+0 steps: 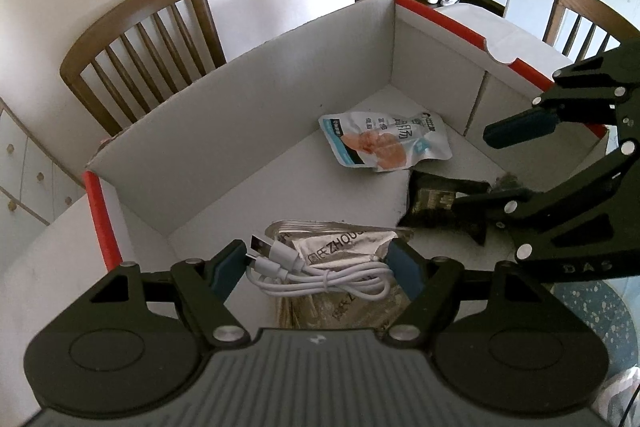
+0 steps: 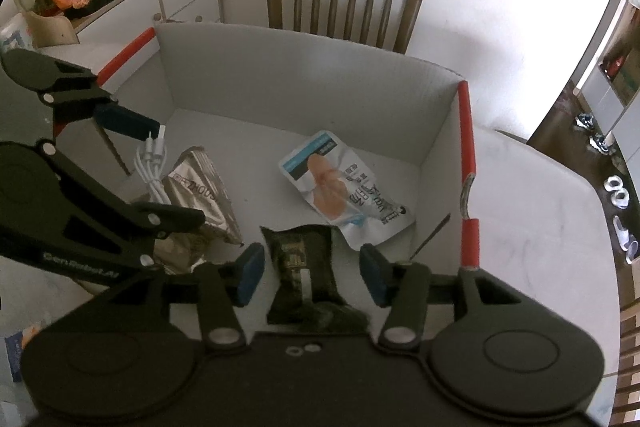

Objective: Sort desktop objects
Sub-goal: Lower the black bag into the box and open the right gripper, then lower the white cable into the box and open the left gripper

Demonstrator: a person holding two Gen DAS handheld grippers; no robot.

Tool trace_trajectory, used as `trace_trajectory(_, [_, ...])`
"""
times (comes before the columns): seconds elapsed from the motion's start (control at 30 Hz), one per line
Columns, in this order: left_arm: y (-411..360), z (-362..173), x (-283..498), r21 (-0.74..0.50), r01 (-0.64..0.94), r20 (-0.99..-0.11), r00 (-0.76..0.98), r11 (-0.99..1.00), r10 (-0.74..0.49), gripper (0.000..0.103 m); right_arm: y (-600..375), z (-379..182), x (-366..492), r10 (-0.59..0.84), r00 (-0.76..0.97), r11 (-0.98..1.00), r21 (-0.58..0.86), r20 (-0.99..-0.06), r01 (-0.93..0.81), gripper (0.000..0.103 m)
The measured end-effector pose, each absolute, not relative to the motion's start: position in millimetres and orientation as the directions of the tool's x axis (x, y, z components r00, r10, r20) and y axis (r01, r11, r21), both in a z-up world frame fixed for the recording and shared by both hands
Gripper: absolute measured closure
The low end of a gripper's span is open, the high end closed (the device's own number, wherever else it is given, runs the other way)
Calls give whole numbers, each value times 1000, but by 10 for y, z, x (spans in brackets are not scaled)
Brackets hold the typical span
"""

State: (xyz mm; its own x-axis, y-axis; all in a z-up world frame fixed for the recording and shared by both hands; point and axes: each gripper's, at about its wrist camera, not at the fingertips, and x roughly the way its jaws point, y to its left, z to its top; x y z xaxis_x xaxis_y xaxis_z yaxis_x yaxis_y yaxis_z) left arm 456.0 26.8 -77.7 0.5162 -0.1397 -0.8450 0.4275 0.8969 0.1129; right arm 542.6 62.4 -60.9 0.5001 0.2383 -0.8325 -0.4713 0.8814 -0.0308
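Both hand-held grippers hang over the open white cardboard box with red edges on the white table; the left gripper has its jaws apart around the coiled white USB cable, which lies on the crumpled silver foil packet near the box's front wall. The right gripper stands with jaws apart beside the dark green snack packet, not pressing it; the white pouch with an orange picture lies towards the box's far right corner.

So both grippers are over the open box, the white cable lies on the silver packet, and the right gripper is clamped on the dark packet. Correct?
Not quite. The right gripper is not clamped: the right wrist view shows its jaws standing open, with clear gaps either side of the dark packet. The rest holds: both grippers are over the box, and the white cable lies on the silver packet under the left gripper.
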Motion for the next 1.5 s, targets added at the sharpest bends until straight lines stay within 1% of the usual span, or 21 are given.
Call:
trace_trajectory(0.7, [263,-503,4377,125,408,-821,555,904,-137,25,537,-331,5278,248,538,891,-28,-806,-453,47])
trace_trajectory(1.5, [195,46,3853,126,363,-769,624,923,-140,25,325,209,4848,287,609,898,-14,-740,-440,48])
